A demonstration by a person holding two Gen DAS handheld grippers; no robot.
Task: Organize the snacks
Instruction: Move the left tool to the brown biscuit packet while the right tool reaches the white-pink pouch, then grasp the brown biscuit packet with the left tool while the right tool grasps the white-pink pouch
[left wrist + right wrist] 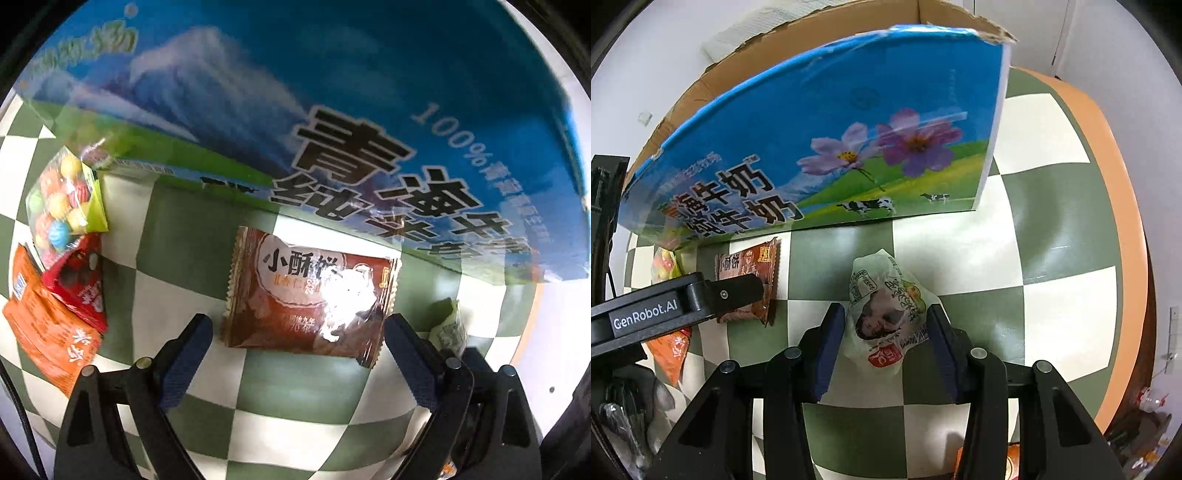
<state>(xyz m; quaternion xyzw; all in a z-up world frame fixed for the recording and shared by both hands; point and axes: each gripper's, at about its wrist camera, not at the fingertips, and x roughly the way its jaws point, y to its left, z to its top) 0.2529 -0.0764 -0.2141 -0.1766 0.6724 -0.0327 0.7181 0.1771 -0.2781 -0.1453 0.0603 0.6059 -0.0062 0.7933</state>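
L gripper (pixel 297 334): jaws spread wide, nothing gripped. Brown biscuit pkt (pixel 310 291) lies flat on checkered cloth (pixel 295 398) between and just ahead of the tips, pads clear of it. R gripper (pixel 886 325): jaws clamped on white snack pouch (pixel 886 310), pads pressing both sides. Blue milk carton (pixel 831 140) stands beyond both grippers.
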